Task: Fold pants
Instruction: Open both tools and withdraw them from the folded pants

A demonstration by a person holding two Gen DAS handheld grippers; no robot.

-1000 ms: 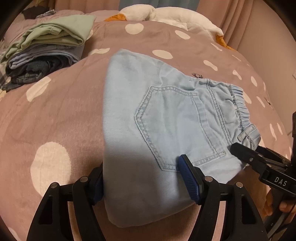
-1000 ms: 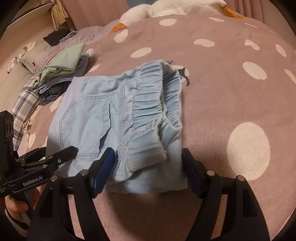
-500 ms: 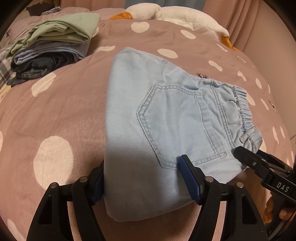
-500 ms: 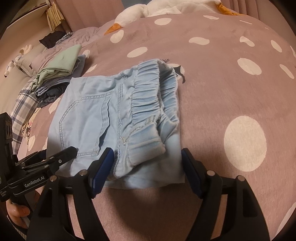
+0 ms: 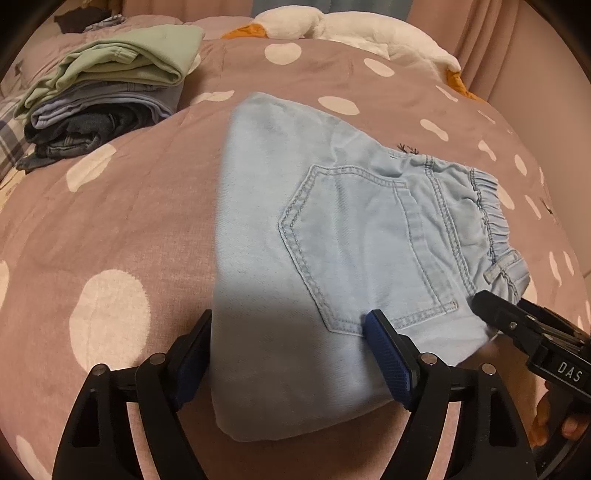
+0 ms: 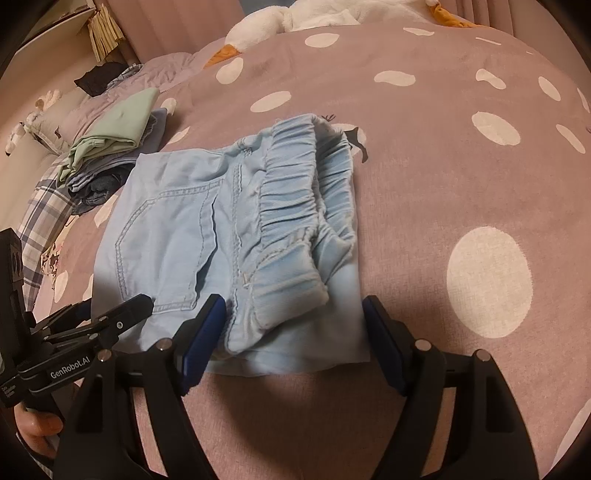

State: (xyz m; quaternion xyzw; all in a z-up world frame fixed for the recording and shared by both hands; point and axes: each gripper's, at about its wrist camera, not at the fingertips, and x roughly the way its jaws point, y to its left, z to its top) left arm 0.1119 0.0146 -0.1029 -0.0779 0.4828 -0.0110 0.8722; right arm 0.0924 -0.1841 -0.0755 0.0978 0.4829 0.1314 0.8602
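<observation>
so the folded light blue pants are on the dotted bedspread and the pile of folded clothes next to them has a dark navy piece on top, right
Not quite. The top piece of the pile of folded clothes is pale green, as the left wrist view shows; darker pieces lie beneath it. The folded light blue pants do lie on the dotted bedspread.

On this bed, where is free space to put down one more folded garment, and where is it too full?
Free: the bare dotted bedspread to the right of the light blue pants, and the strip between them and the stack of folded clothes. Crowded: the far left corner with that stack, and the head end with the white plush toy.
</observation>
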